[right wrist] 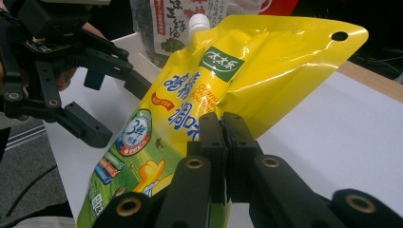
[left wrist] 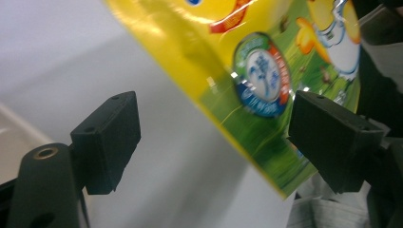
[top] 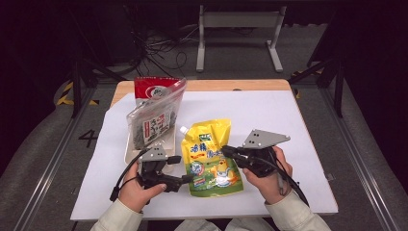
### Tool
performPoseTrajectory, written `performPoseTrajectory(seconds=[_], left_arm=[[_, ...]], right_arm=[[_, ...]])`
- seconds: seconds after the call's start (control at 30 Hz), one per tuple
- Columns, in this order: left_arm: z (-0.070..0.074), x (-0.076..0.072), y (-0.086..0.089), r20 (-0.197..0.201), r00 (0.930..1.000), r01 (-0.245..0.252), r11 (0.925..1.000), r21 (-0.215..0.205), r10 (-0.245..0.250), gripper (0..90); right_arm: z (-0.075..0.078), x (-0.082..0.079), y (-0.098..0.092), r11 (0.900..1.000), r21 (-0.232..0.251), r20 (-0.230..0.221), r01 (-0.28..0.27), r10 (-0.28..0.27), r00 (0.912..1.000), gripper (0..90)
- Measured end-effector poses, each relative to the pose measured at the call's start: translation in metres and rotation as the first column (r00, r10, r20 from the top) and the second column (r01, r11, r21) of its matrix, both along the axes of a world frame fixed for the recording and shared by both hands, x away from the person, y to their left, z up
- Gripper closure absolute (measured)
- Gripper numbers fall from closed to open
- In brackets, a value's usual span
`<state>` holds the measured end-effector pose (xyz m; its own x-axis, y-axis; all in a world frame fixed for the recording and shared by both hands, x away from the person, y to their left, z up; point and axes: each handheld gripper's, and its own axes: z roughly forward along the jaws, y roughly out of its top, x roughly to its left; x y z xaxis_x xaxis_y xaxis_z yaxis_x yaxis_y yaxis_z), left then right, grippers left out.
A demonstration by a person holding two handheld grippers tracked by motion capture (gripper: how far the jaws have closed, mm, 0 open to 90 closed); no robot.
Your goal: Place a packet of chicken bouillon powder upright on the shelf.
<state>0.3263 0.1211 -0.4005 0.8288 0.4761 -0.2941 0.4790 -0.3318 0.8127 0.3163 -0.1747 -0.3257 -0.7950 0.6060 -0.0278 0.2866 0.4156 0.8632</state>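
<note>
A: Nearest the camera, at the bench's near edge, are the person's two hands in pale sleeves. The left hand holds the left gripper (top: 179,169), black with a small grey plate on top. What do its jaws do?

B: They stand wide apart and grip nothing. In the left gripper view the lower edge of the glossy yellow spouted pouch with a green printed bottom (left wrist: 266,80) reaches between them, but neither pad presses on it.

A: And where is that pouch?

B: Near the middle of the near edge of the bench, on the white sheet (top: 269,115) that covers the wooden bench top (top: 202,85). Its white cap points toward the far left corner, and its green bottom lies toward the near edge. In the right gripper view it is tilted, its right side raised off the sheet.

A: To the right of it?

B: The right gripper (top: 225,151), with a grey three-cornered plate on top. Its jaws are closed tight on the pouch's right edge, the yellow film pinched between the pads.

A: Anything behind?

B: Toward the far left corner, a clear plastic bag of dark dried contents with a red top (top: 155,115) rests on a shallow cream tray (top: 129,156), just left of the pouch's cap.
</note>
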Motion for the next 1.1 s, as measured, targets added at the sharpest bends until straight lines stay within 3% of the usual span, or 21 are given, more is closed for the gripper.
performPoseTrajectory(seconds=[0.13,0.23,0.3,0.37,0.43,0.5,0.53,0.63,0.83,0.9,1.1], left_arm=[[-0.005,0.004,-0.010,-0.030,0.9984,0.046,0.9970,-0.061,-0.048,22.4],[-0.006,0.005,-0.014,-0.025,0.9989,0.037,0.9980,-0.051,-0.039,27.6],[-0.006,0.008,-0.013,-0.047,0.9973,0.051,0.9918,-0.117,-0.057,40.1],[-0.004,0.009,-0.012,-0.031,0.9980,0.051,0.9913,-0.122,-0.055,45.6],[-0.003,0.009,-0.008,-0.029,0.9970,0.066,0.9854,-0.157,-0.072,61.2],[-0.001,0.011,-0.003,-0.057,0.9924,0.094,0.9712,-0.219,-0.109,73.7],[0.000,0.012,-0.001,-0.058,0.9918,0.099,0.9700,-0.222,-0.114,77.2],[0.002,0.010,-0.001,-0.030,0.9944,0.093,0.9733,-0.210,-0.101,80.7],[0.014,0.004,0.001,0.079,0.9952,0.066,0.9926,-0.102,-0.058,82.6],[0.018,0.002,0.001,0.114,0.9919,0.063,0.9958,-0.066,-0.056,83.0],[0.034,0.000,0.006,0.199,0.9758,0.102,0.9937,-0.046,-0.091,83.0]], right_arm=[[-0.002,-0.001,0.003,1.000,0.000,0.001,-0.012,0.012,0.9999,87.2],[-0.004,-0.002,0.005,1.000,0.000,-0.002,-0.016,0.016,0.9999,87.2],[-0.005,-0.002,0.006,1.000,0.001,-0.005,-0.023,0.023,0.9997,87.1],[-0.007,-0.002,0.007,1.000,0.004,-0.011,-0.024,0.024,0.9997,87.1],[-0.008,-0.002,0.007,1.000,0.000,-0.010,-0.024,0.024,0.9997,87.1],[-0.009,-0.001,0.007,1.000,0.001,-0.014,-0.025,0.025,0.9996,87.1],[-0.009,-0.001,0.006,1.000,0.005,-0.014,-0.025,0.025,0.9996,87.1],[-0.009,-0.001,0.006,1.000,0.003,-0.012,-0.029,0.029,0.9995,87.1],[-0.009,0.002,0.002,1.000,-0.009,-0.013,-0.024,0.024,0.9996,88.9],[-0.007,0.003,-0.003,0.999,0.029,-0.034,-0.041,0.042,0.9986,87.3],[-0.001,0.005,-0.018,0.999,0.045,-0.020,-0.028,0.029,0.9994,82.8]])
